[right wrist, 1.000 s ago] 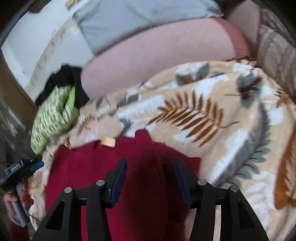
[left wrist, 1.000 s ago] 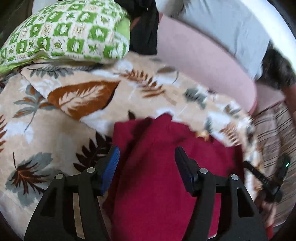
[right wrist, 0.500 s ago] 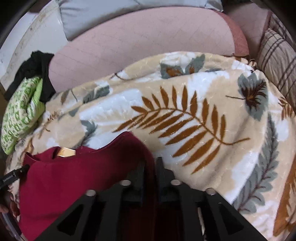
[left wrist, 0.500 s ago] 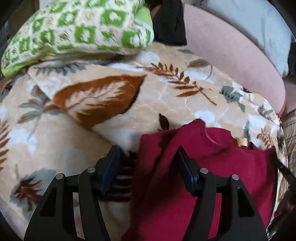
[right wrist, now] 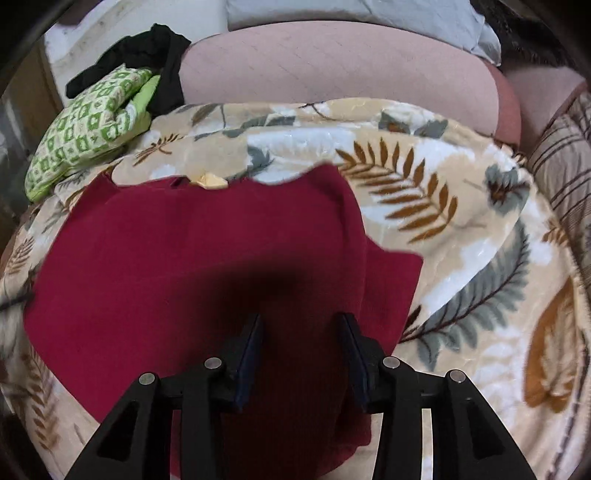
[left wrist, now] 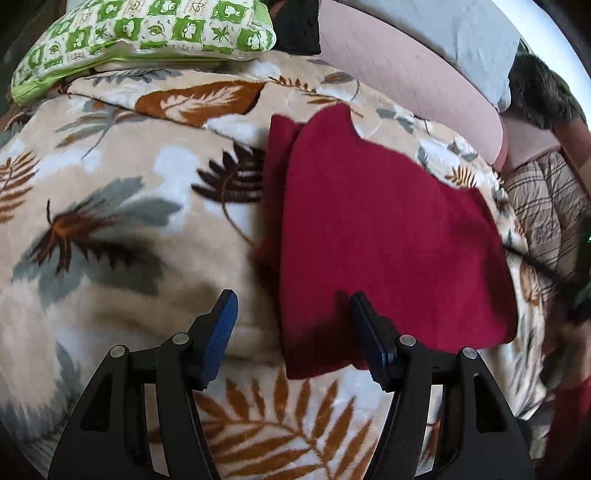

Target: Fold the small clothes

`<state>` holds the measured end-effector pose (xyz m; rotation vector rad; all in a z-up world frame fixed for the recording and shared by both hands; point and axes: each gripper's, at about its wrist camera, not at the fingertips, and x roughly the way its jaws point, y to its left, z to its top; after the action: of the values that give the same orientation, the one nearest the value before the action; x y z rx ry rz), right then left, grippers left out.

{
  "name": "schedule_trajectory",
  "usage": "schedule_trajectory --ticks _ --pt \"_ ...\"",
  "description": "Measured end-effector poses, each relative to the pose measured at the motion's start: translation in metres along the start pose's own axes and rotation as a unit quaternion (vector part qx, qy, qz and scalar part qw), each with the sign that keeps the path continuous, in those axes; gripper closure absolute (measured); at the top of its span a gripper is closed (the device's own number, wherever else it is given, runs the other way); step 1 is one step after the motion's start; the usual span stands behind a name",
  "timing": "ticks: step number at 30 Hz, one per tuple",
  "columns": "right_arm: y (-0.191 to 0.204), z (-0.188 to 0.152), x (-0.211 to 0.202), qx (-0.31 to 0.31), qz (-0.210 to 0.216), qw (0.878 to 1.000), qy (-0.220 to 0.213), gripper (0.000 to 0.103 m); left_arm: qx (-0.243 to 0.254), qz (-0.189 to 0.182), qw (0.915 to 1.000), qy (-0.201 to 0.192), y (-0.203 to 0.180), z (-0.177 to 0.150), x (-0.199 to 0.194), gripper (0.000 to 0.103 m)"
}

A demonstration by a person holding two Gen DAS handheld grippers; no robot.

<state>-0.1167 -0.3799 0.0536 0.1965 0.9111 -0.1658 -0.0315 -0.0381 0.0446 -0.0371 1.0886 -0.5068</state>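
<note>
The leaf-patterned blanket (left wrist: 110, 229) covers the whole bed surface and is the landmark here; on it the dark red garment (left wrist: 388, 236) lies flat, folded along its left side so that a second layer shows under the edge; a yellow tag (right wrist: 211, 181) sticks out at its far edge, by the neckline. Beyond the blanket lies the green checked pillow (left wrist: 147, 33), with a black cloth (right wrist: 147, 51) touching it, and a pink cushion (right wrist: 332, 70) runs along the blanket's far border.

The left gripper (left wrist: 291, 325) hangs over the near-left corner of the garment; its jaws stand wide apart and nothing is clamped; the right pad is over the red cloth, the left pad over the blanket. The right gripper (right wrist: 301, 354) is above the garment's near-right part; its jaws have just been opening again, now moderately apart, red cloth below them; whether the pads touch it I cannot tell.
</note>
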Motion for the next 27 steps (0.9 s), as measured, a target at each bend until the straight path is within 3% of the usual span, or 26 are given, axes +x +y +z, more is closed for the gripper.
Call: schedule_trajectory --ticks 2,6,12,17,20,21,23,27 --pt "0.021 0.017 -0.012 0.003 0.051 0.998 -0.022 0.061 -0.008 -0.004 0.9999 -0.006 0.000 -0.005 0.003 0.040" --pt "0.069 0.050 0.005 0.018 0.153 0.988 -0.016 0.058 -0.014 -0.003 0.9999 -0.009 0.004 -0.005 0.010 0.040" --pt "0.156 0.086 0.064 0.008 0.202 0.979 0.030 0.058 -0.013 0.001 0.9999 -0.009 0.009 -0.003 0.015 0.039" --pt "0.195 0.106 0.098 0.016 0.198 0.978 0.059 0.058 -0.009 0.000 0.9999 -0.014 0.013 0.002 0.016 0.039" --pt "0.206 0.112 0.131 0.025 0.170 0.979 0.108 0.060 -0.008 -0.005 0.9999 -0.013 0.014 0.001 0.017 0.039" --pt "0.206 0.111 0.139 0.029 0.167 0.979 0.115 0.065 -0.008 -0.006 0.9999 -0.012 0.015 0.001 0.017 0.039" --pt "0.206 0.112 0.144 0.022 0.160 0.981 0.110 0.092 -0.008 -0.008 0.9999 -0.012 0.015 0.001 0.016 0.039" --pt "0.210 0.118 0.135 0.011 0.173 0.982 0.075 0.095 -0.010 -0.009 0.9998 -0.011 0.018 0.005 0.017 0.039"
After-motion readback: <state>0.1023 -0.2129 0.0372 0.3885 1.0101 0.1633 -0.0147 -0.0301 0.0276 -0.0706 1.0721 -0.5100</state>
